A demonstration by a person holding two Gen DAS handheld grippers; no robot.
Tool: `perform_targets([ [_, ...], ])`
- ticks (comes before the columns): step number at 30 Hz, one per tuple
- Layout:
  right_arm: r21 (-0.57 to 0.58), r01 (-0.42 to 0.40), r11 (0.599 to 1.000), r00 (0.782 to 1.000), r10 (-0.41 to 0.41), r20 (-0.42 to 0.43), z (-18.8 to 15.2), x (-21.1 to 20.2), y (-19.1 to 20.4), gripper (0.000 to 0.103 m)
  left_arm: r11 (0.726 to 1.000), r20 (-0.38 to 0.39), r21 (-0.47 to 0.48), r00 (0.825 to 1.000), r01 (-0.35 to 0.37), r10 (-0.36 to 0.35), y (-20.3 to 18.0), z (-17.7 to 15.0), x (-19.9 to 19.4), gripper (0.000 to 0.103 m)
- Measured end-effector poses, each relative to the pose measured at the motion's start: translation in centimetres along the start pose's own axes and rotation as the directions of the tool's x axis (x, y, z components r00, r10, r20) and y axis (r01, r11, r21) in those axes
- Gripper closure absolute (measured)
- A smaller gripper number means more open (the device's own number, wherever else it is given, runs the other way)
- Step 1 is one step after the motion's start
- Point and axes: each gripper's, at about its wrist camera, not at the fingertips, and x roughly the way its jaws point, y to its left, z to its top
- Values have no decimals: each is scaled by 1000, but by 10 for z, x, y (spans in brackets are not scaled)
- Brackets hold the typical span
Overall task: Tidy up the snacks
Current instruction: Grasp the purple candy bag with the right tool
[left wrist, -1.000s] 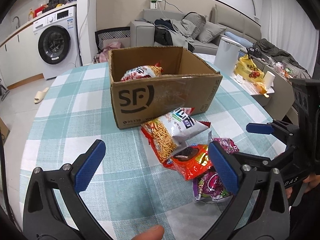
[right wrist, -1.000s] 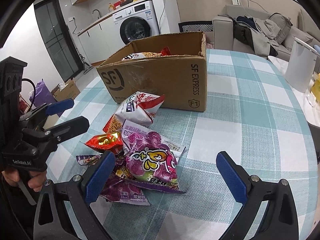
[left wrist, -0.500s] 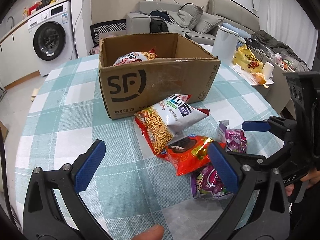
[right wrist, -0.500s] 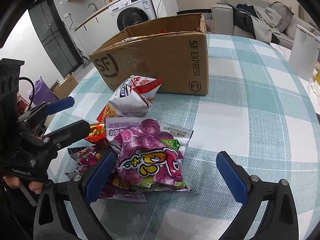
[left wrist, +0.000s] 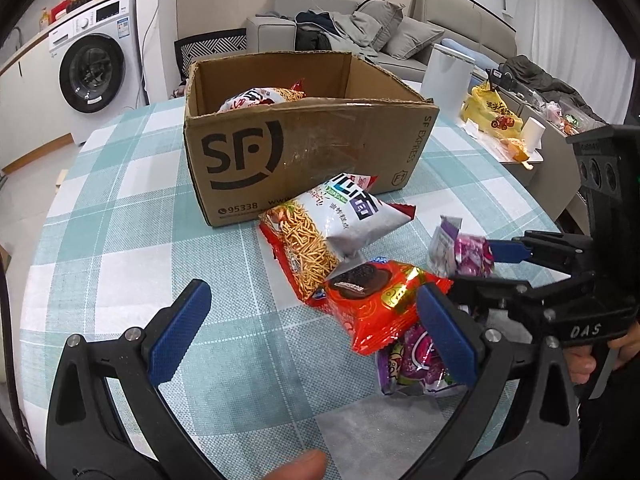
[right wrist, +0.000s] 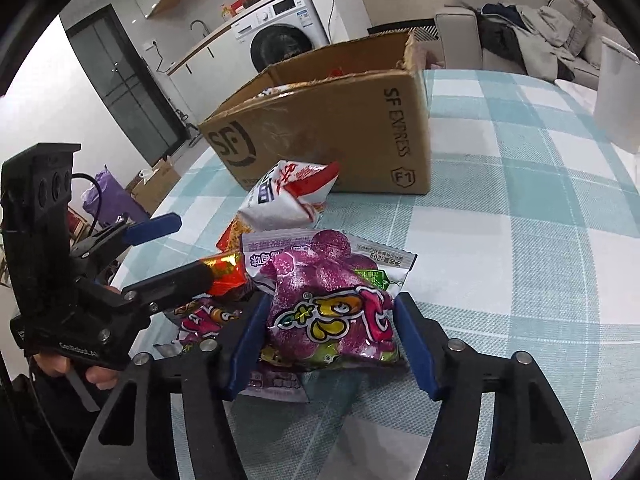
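The right claw (right wrist: 332, 344) has just been closing and now pinches the purple candy bag (right wrist: 332, 312) atop the snack pile on the counter (right wrist: 520, 280). The left claw (left wrist: 312, 332) hangs wide and empty. Next, I'd say: lift the bag into the cardboard box (right wrist: 340, 136).

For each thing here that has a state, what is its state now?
Brown cardboard box: open on top, one noodle bag inside.
Purple candy bag: squeezed between the right claw's pads.
Right claw: just closed on the purple bag.
Left claw: open, holding nothing.
Red cookie bag: lying on the table.
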Motion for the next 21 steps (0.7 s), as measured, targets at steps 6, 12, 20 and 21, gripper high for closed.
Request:
perform_targets([
  [6, 9, 27, 1000, 999, -27, 32, 0, -8, 0, 41, 1000, -8, -3, 1000, 25, -25, -3, 0, 0, 1],
  [12, 25, 44, 999, 998, -45, 45, 0, -16, -2, 41, 999, -1, -9, 999, 47, -47, -15, -1, 1, 1],
  [20, 51, 62, 997, 996, -65, 62, 0, -24, -11, 41, 999, -26, 35, 1000, -1, 2, -35, -1, 16, 1],
  [21, 53, 64, 997, 996, -67, 63, 0, -25, -12, 41, 999, -30, 32, 1000, -6, 7, -36, -1, 19, 1],
])
